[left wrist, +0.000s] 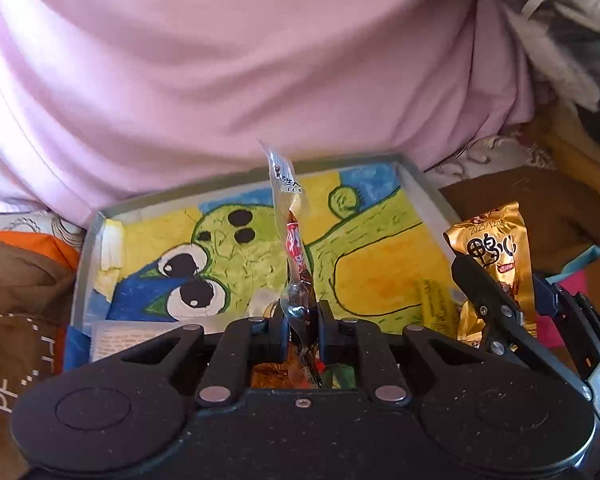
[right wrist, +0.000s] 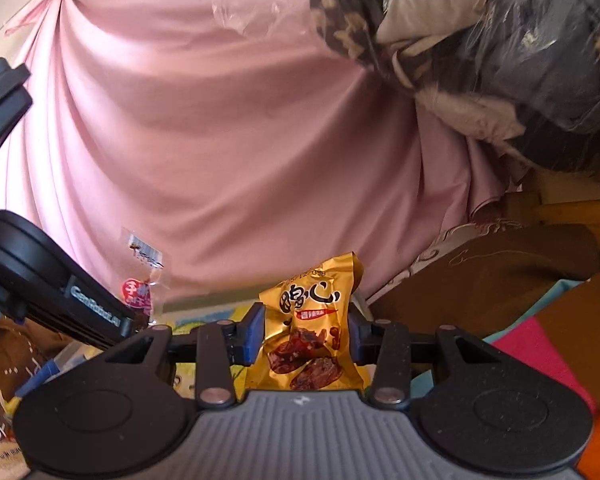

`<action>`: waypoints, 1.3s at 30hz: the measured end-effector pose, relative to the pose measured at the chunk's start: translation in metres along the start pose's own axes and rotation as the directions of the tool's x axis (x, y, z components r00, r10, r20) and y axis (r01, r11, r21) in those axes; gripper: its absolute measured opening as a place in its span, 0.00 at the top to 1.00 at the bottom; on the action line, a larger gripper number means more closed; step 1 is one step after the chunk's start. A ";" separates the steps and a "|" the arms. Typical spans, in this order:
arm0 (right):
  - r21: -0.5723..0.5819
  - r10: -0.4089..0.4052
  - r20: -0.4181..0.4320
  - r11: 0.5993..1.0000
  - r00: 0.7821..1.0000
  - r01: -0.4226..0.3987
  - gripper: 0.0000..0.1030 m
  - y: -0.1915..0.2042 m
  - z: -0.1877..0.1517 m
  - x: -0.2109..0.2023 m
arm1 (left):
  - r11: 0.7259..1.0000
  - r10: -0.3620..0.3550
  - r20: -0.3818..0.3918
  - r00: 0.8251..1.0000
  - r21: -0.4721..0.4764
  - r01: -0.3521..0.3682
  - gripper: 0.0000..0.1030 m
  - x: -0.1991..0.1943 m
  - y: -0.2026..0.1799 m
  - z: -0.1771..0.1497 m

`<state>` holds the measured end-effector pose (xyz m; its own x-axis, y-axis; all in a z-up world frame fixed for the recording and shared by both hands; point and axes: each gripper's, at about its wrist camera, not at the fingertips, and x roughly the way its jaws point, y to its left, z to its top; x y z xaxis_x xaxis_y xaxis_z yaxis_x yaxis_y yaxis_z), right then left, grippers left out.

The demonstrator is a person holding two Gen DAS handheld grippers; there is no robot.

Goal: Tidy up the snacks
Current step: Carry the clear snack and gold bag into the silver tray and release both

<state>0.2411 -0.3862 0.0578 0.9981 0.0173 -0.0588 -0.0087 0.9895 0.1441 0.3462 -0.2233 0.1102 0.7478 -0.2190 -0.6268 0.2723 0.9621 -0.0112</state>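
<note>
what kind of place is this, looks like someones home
Probably a home, perhaps a bedroom: a pink draped cloth, bagged folded clothes, and a box lined with a hand-painted cartoon beneath the snack-holding claws.

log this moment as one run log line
left gripper: shut on clear snack packet | right gripper: shut on gold snack packet | both held above painted tray | stage: carrying

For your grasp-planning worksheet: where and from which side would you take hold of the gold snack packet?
Grip the gold snack packet across its puffy middle, jaws on its two side edges, as the right gripper does. It stands upright with its crimped top free, so come from below and behind the printed face.
</note>
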 end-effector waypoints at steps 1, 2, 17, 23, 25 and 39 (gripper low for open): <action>0.001 0.001 -0.002 1.000 1.000 -0.001 0.55 0.000 -0.002 0.001 | 1.000 0.001 -0.007 1.000 -0.004 -0.001 0.87 0.004 0.000 -0.001; 0.004 0.001 -0.005 1.000 1.000 -0.001 0.55 0.000 -0.003 0.001 | 1.000 0.001 -0.016 1.000 -0.011 -0.001 0.87 0.010 0.000 -0.002; 0.034 -0.011 -0.020 0.999 1.000 0.012 0.32 -0.001 -0.008 0.002 | 0.997 0.072 -0.031 0.997 -0.040 -0.073 0.44 0.018 0.000 -0.004; 0.017 -0.014 -0.002 1.000 1.000 0.014 0.13 0.002 0.001 -0.006 | 0.987 0.138 0.030 0.990 -0.082 -0.135 0.21 -0.005 0.010 -0.003; -0.004 -0.022 0.000 1.000 1.000 0.022 0.08 0.006 0.004 -0.012 | 0.984 0.155 0.057 0.986 -0.093 -0.150 0.18 -0.016 0.014 -0.003; -0.041 -0.049 0.007 0.998 0.999 0.049 0.00 0.042 0.029 -0.069 | 0.963 0.155 0.200 0.967 -0.249 -0.102 0.01 -0.110 0.054 -0.049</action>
<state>0.1737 -0.3505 0.0968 0.9977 -0.0322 -0.0594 0.0380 0.9943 0.1000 0.2489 -0.1397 0.1405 0.8869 -0.0954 -0.4520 0.0346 0.9894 -0.1409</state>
